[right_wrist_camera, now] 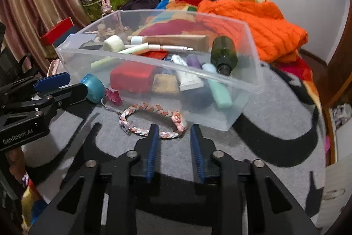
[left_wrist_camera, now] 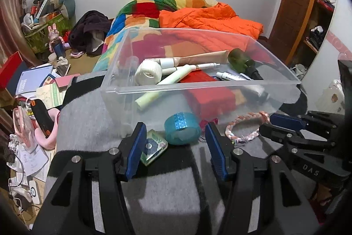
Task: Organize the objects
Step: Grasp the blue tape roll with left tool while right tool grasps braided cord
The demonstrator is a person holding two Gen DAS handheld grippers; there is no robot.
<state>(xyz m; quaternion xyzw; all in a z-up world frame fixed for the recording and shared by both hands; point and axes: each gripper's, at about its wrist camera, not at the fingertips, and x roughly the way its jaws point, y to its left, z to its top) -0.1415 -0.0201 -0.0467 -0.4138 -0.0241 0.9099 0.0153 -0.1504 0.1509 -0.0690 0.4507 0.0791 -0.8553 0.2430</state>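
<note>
A clear plastic bin (left_wrist_camera: 198,89) (right_wrist_camera: 253,72) sits on a grey and black blanket, holding tubes, a green bottle (left_wrist_camera: 241,58) (right_wrist_camera: 224,51) and a red box (left_wrist_camera: 211,96) (right_wrist_camera: 132,76). In front of it lie a teal tape roll (left_wrist_camera: 182,129) (right_wrist_camera: 94,87), a small green packet (left_wrist_camera: 154,144) and a braided pink bracelet (left_wrist_camera: 244,127) (right_wrist_camera: 151,122). My left gripper (left_wrist_camera: 176,142) is open, its fingers on either side of the tape roll and just short of it. My right gripper (right_wrist_camera: 173,136) is open and empty, right at the bracelet's near edge.
A small pink charm (right_wrist_camera: 113,97) lies by the bin. A bed with a colourful quilt (left_wrist_camera: 140,12) and orange duvet (right_wrist_camera: 264,21) is behind. Cluttered books and boxes (left_wrist_camera: 37,83) lie left on the floor. A wooden door (left_wrist_camera: 297,3) stands on the right.
</note>
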